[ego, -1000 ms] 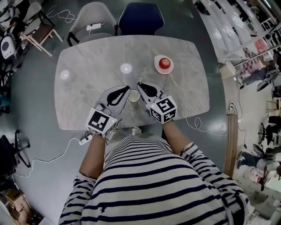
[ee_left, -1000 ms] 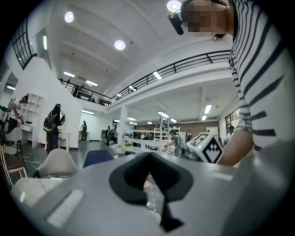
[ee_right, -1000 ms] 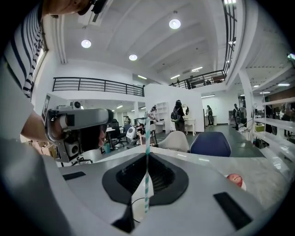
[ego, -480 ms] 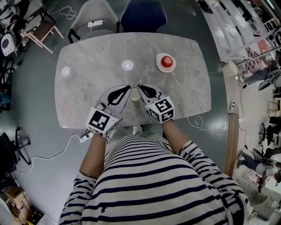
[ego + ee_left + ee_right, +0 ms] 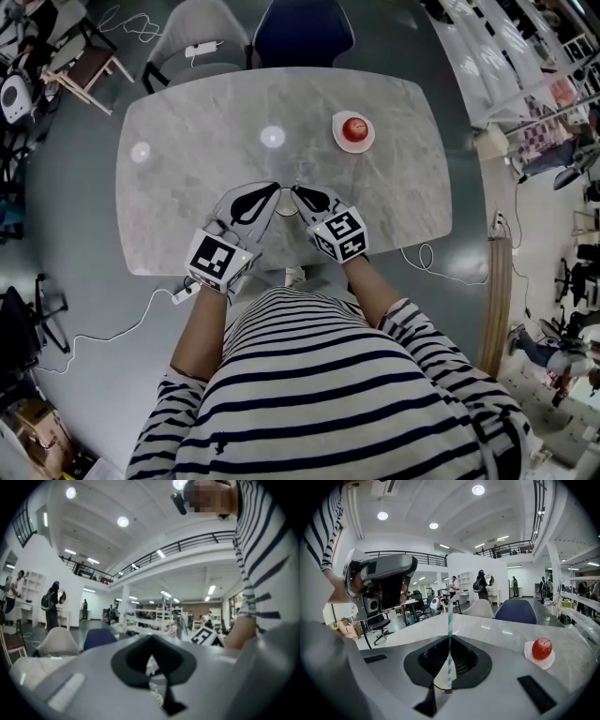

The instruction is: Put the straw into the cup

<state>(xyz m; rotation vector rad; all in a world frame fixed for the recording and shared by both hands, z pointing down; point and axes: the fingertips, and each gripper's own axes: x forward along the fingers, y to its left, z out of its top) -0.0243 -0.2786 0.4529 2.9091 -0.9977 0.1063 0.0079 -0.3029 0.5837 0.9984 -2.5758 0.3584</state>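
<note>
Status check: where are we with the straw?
Right gripper shut on straw, upright. Left gripper shut on cup. Straw not yet in cup. Apple well clear.

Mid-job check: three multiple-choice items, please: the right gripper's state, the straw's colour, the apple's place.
1. The right gripper is: A open; B shut on the straw; C shut on a spoon.
2. The straw's stripes are white and: A red; B teal; C black.
3. The apple sits: A on a white plate on the table; B straight on the table; C in a bowl.
Key: 1 B, the straw stands pinched between its jaws; 2 B, teal bands show; 3 A, the plate shows beneath it.
</note>
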